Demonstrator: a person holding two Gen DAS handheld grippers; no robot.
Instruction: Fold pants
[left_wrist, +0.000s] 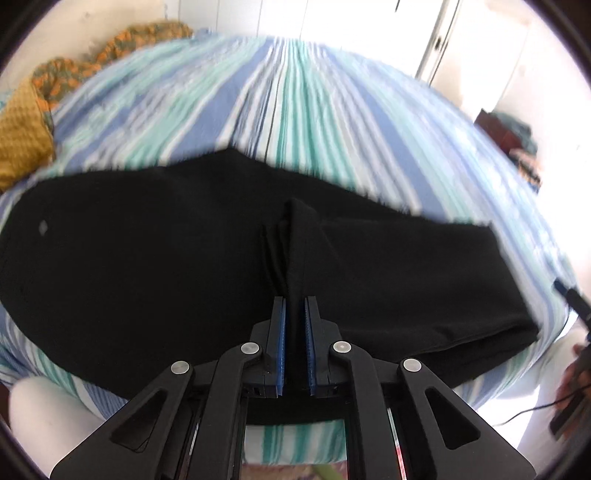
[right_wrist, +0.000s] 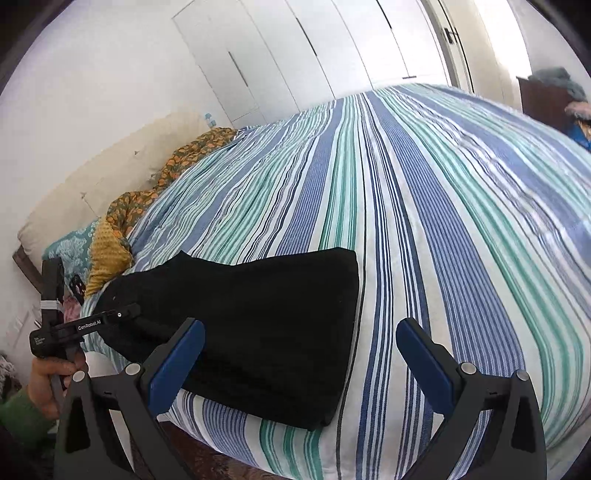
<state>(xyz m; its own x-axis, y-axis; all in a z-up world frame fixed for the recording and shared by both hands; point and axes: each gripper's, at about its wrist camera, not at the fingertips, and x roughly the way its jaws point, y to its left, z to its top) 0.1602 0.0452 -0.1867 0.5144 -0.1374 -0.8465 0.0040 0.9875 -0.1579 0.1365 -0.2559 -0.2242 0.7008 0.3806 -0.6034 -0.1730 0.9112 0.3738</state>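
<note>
Black pants (left_wrist: 147, 258) lie folded lengthwise across the near edge of a striped bed. My left gripper (left_wrist: 294, 301) is shut on a raised pleat of the pants' fabric near their middle. In the right wrist view the pants (right_wrist: 258, 332) lie left of centre, their right end at the near bed edge. My right gripper (right_wrist: 299, 332) is open and empty, held just above that end of the pants. The left gripper (right_wrist: 122, 315) shows at the far left of that view, gripping the cloth.
The bed (right_wrist: 443, 221) has a blue, green and white striped cover. An orange patterned blanket (right_wrist: 155, 195) and a mustard cloth (left_wrist: 18, 147) lie bunched at the left by the pillows. White wardrobe doors (right_wrist: 295, 55) stand behind. A dark stand with clothes (right_wrist: 554, 99) is at the far right.
</note>
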